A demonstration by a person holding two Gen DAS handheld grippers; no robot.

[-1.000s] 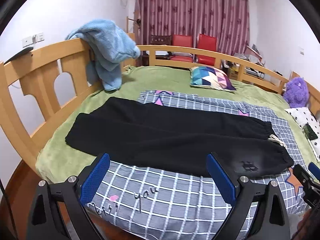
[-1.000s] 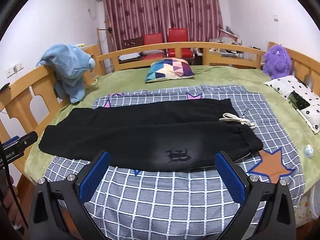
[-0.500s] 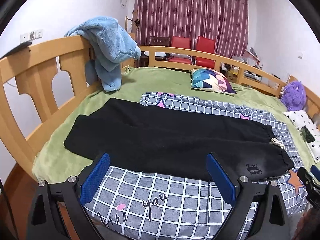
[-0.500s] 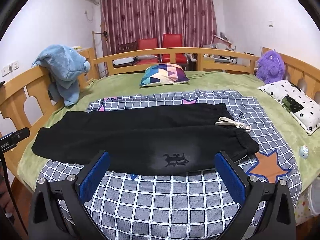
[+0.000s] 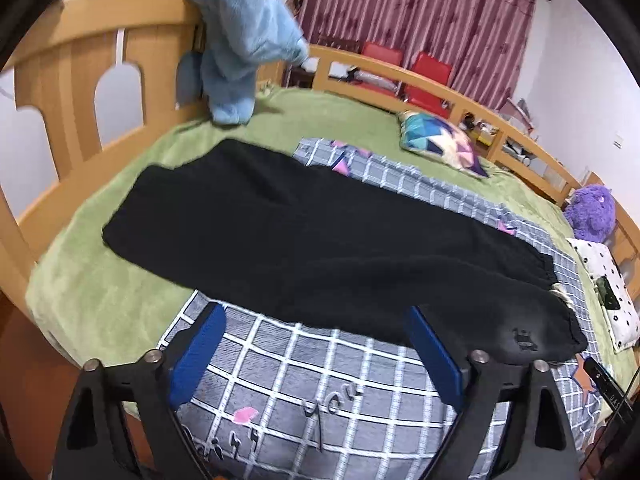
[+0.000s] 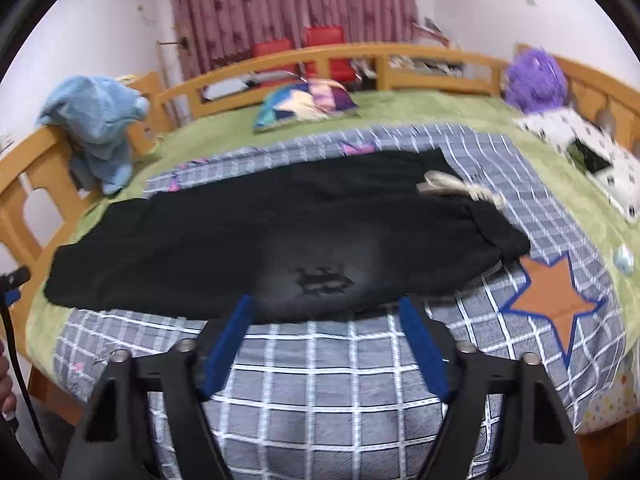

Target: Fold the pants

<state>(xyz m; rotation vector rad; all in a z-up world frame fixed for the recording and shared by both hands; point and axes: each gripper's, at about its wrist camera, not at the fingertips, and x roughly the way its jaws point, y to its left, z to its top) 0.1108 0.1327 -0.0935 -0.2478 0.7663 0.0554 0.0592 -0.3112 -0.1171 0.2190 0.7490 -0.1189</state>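
On the bed, the black pants (image 5: 320, 248) lie flat and full length across a grey checked blanket (image 5: 320, 364), their legs reaching out over the green bedspread (image 5: 100, 292) toward the wooden bed rail (image 5: 52, 80). The waist end, with a pale drawstring (image 6: 452, 186) and a small dark emblem (image 6: 324, 280), lies near an orange star (image 6: 552, 300) printed on the blanket.

The left gripper (image 5: 316, 320) hangs at the near edge of the pants, roughly midway along them; its blue pads (image 5: 198, 354) are spread but closing, with the hem of the cloth just beyond the tips and no pad pressing on it. The right gripper (image 6: 326, 308) sits at the near edge below the emblem; its jaws are narrower, also closing, and the tips overlap the edge of the fabric, though no pinch shows.

Farther out, a light blue garment (image 5: 244, 40) is draped over the bed rail, a multicoloured pillow (image 6: 306, 104) lies on the bedspread, and a purple plush toy (image 6: 534, 80) sits by a white dotted pillow (image 6: 588, 156). Behind the far rail stand red chairs (image 5: 408, 68) and dark red curtains (image 5: 412, 12).
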